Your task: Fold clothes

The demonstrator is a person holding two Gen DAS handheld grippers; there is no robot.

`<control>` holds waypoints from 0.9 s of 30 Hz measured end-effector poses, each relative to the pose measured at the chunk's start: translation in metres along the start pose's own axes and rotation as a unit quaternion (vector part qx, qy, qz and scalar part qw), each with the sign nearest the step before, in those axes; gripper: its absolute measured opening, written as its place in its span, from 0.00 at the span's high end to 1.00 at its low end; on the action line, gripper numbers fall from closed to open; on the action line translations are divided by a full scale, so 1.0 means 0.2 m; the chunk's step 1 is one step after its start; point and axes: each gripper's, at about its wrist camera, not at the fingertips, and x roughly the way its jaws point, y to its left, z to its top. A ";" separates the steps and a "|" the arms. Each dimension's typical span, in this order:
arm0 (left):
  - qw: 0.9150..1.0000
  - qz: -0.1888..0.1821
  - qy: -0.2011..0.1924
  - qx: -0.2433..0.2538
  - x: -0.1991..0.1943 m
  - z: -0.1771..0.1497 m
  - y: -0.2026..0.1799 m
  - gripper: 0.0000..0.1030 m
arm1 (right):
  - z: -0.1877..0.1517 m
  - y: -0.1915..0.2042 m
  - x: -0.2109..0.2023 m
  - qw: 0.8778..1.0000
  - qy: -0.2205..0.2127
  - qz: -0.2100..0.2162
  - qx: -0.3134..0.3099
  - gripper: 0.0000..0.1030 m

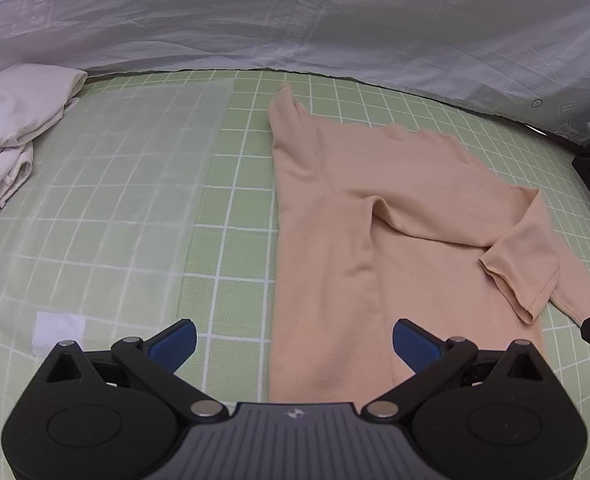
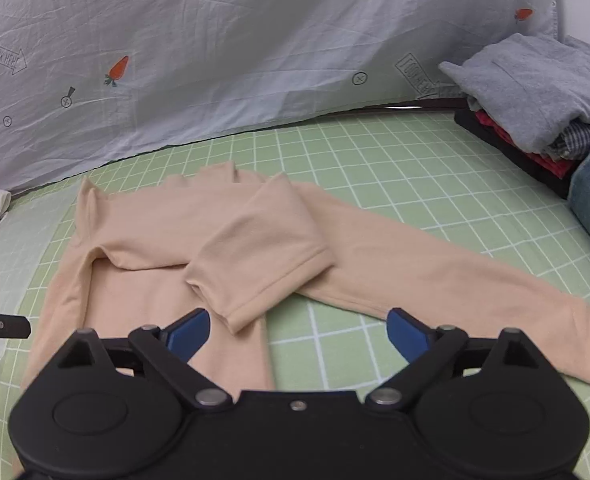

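Both blue-padded left tongs (image 1: 293,346) and right tongs (image 2: 298,334) hover spread and empty over the peach long-sleeved knit top (image 1: 375,216), lying part-folded on the green gridded tabletop (image 1: 231,208), one sleeve seemingly trailing toward 3 o'clock.

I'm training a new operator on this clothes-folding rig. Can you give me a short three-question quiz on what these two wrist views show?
1. True or false: the left gripper is clamped on the peach long-sleeved top.
2. Multiple choice: where does the folded-in sleeve cuff lie? A) across the top's body B) hanging off the green checked sheet C) under the grey garment.
3. Fill in: the white garment lies at the ___ edge of the left wrist view.

Key
1. False: both grippers, the right gripper too, stand open and hold nothing.
2. A.
3. Left.
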 end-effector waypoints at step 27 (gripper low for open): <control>0.960 -0.184 0.063 0.202 0.48 0.36 -0.85 0.55 | 0.16 -0.61 0.44 0.987 0.041 -0.130 0.091 0.00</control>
